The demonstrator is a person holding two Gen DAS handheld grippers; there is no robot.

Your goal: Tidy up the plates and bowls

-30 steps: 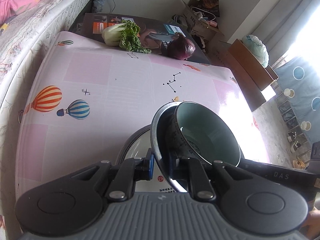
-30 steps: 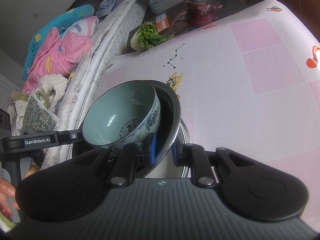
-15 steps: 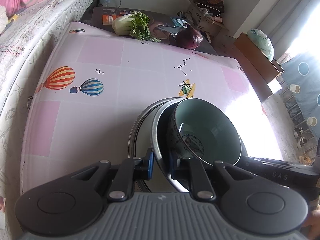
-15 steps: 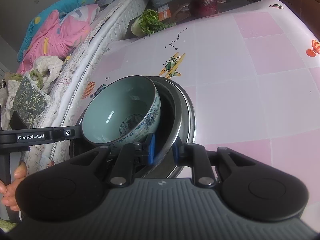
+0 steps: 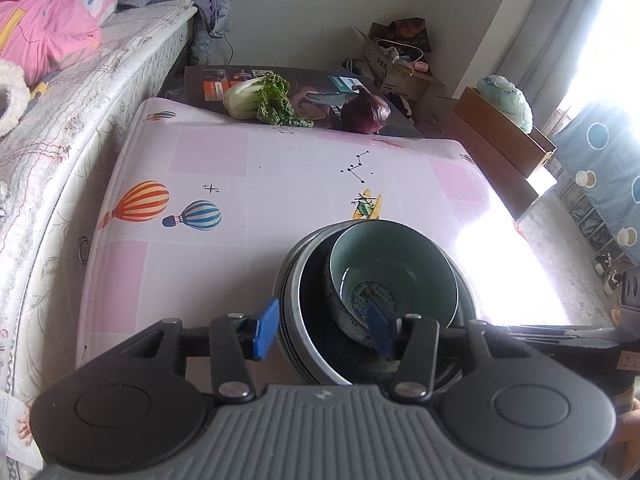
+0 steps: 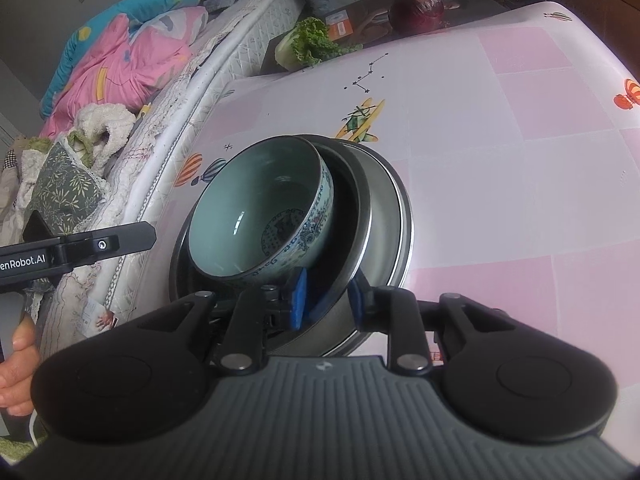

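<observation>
My left gripper [image 5: 322, 330] has just been opening its jaws, and they now stand apart astride the rim of the metal bowl [image 5: 298, 300], pressing nothing; my right gripper [image 6: 326, 298] has its jaws easing apart too, the rim of that same metal bowl [image 6: 360, 216] between the blue pads [image 6: 298, 298], and I judge them no longer clamped. The blue-patterned bowl [image 6: 260, 208] sits nested and tilted inside the metal bowl, which rests on a steel plate [image 6: 394, 216] on the surface [image 5: 248, 216], near its front edge. I take the stacking as done and the release as the step in hand; next I should draw both grippers back without nudging the rim. The right view shows the plate beneath the bowl clearly and a hand [image 6: 14, 364] on the other gripper's handle; the left view shows the window side instead.
</observation>
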